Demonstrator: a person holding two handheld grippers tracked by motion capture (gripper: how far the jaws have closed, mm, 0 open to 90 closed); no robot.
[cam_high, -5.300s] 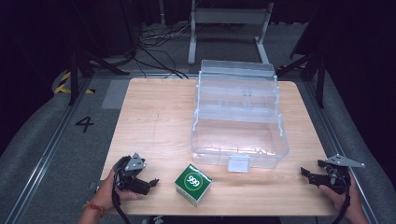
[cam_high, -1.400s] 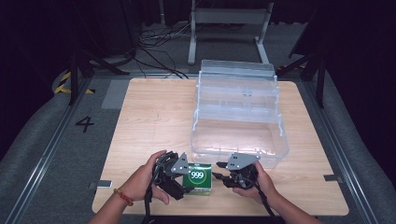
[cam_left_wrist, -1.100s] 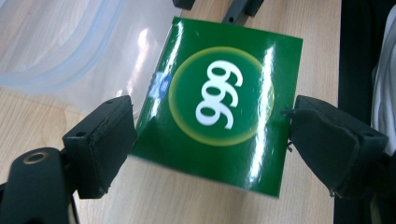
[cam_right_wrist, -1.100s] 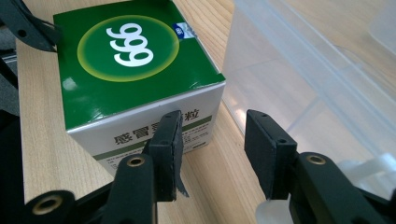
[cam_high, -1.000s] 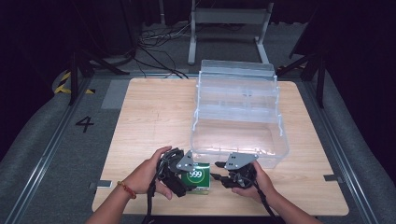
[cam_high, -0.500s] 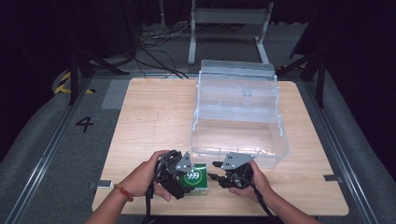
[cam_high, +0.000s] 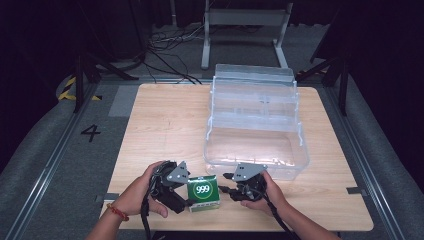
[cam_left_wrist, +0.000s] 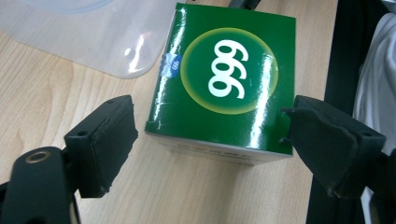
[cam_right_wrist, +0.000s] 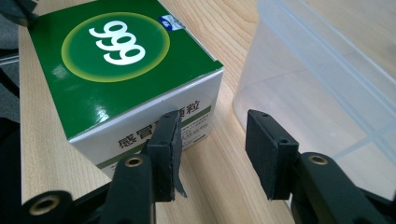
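Left gripper (cam_left_wrist: 205, 140) is straddling the glossy green cardboard box with the white 999 roundel (cam_left_wrist: 222, 79), jaws spread wide — they have just been closing a touch, yet both pads are clear of the box's sides, nothing pinched. That box is sitting on the pale wooden table (cam_high: 165, 125) near its front edge, just in front of the clear plastic storage bin (cam_high: 255, 125). Right gripper (cam_right_wrist: 212, 154) is hovering half open at the box's white end face, one pad just at the cardboard, gripping nothing. Looks like the grasp stage — next the left jaws need squeezing square onto the box's sides before lifting it towards the open bin beyond.
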